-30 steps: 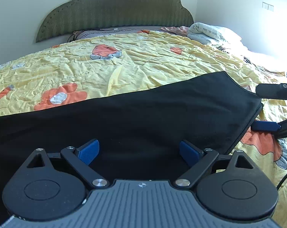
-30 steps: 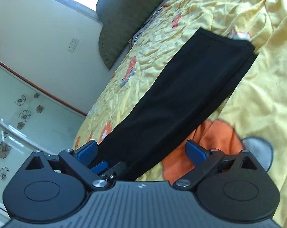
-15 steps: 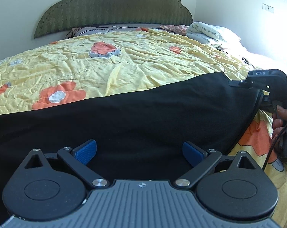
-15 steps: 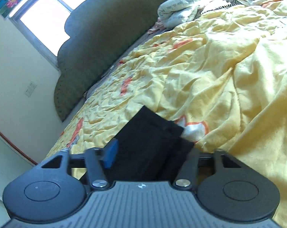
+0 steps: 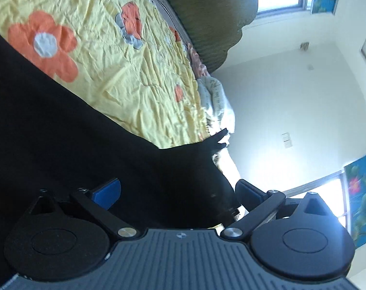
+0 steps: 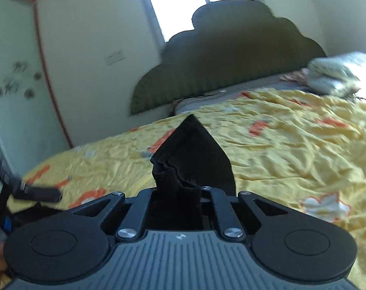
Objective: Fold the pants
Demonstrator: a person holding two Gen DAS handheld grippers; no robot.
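Clamped on a bunched end of the black pants (image 6: pixel 192 159), the right tool (image 6: pixel 176 191) has been raised off the bed since half a second ago, so that a peak of cloth now stands above the jaws. Spread wide half a second ago, the left tool (image 5: pixel 175 191) is still released but has been rolled over, with fabric between its fingers. A lengthwise fold appears to have begun. Beyond lie the yellow flowered quilt (image 6: pixel 291 145), green headboard (image 6: pixel 231 55), folded bedding (image 6: pixel 332 75) and window (image 6: pixel 197 0).
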